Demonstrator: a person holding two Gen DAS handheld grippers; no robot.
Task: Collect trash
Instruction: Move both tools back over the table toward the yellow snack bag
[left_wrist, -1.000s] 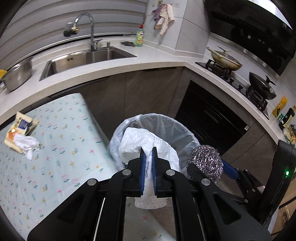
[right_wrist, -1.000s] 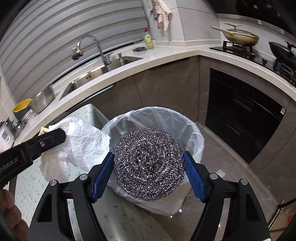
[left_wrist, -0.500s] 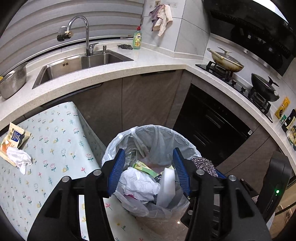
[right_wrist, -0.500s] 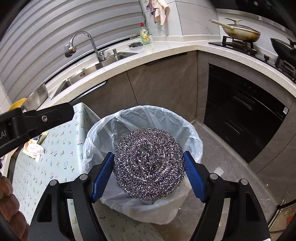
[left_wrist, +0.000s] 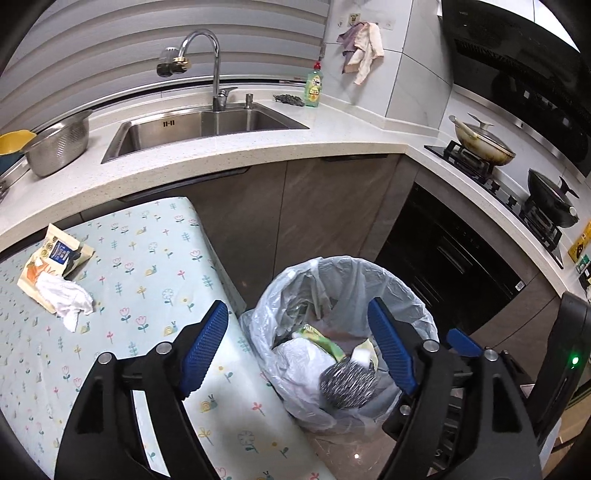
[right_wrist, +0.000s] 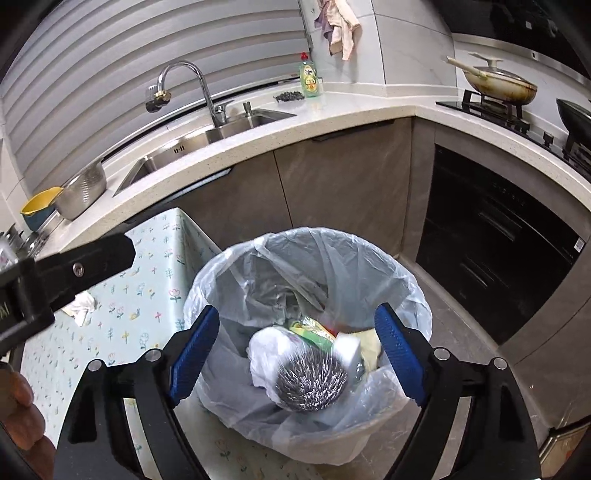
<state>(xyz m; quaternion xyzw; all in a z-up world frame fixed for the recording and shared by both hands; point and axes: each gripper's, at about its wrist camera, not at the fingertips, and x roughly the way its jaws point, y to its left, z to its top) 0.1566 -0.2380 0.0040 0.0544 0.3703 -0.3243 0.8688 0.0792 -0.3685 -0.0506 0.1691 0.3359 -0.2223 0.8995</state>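
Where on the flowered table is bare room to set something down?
The flowered tablecloth is bare from the crumpled tissue across to the edge beside the trash bin. The far left corner is crowded: the tissue lies on a torn wrapper.

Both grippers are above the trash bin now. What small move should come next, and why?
Probably swing the left gripper, open with nothing between its fingers, back toward the crumpled tissue and torn packet on the table: the steel scrubber is already in the bin.
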